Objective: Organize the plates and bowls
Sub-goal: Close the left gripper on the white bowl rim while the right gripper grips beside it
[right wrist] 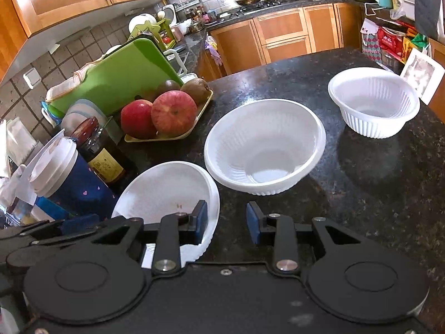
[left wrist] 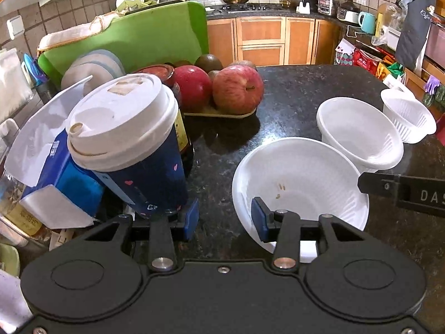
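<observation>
Left gripper (left wrist: 224, 220) gapes wide, nearest bowl (left wrist: 300, 183) at its right fingertip; right gripper (right wrist: 226, 222) gapes too, same bowl at its left finger, middle bowl (right wrist: 264, 144) dead ahead.

Two wrist fisheyes, low over the tabletop (left wrist: 292, 97), facing forward, close; both share three white bowls (right wrist: 264, 144).
</observation>
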`<action>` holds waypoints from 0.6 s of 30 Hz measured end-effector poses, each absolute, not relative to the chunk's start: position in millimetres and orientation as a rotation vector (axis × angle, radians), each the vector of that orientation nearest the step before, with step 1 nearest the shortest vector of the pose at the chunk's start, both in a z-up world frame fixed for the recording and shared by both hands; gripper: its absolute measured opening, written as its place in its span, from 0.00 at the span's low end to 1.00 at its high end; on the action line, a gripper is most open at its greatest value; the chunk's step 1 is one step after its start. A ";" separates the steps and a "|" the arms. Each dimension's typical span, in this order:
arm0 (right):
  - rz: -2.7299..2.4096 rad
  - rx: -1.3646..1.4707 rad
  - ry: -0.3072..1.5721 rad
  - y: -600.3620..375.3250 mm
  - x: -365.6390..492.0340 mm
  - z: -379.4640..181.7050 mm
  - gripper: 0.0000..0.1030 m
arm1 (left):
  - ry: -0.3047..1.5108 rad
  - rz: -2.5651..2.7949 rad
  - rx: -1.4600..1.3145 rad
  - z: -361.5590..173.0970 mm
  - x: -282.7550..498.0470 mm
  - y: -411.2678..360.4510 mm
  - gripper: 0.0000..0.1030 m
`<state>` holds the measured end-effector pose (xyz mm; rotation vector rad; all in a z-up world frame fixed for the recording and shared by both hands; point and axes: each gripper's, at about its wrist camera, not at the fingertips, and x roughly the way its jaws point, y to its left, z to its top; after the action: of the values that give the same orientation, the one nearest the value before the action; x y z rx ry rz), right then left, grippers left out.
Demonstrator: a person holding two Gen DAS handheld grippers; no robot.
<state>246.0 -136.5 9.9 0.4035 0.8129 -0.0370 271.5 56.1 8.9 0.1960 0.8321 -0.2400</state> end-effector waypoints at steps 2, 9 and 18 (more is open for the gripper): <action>-0.040 0.404 0.815 -135.8 247.0 9.8 0.33 | 0.837 -0.240 0.199 7.6 273.1 55.3 0.51; -0.032 0.372 0.840 -128.7 252.4 4.5 0.33 | 0.904 -0.266 0.176 -3.3 287.6 53.6 0.49; -0.030 0.345 0.854 -124.1 257.5 -2.8 0.25 | 0.928 -0.279 0.193 -12.5 296.0 45.1 0.45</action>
<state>257.5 -124.1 -2.8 0.3455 0.8545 -0.0303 296.0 45.1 -12.5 0.1933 0.9285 -0.2789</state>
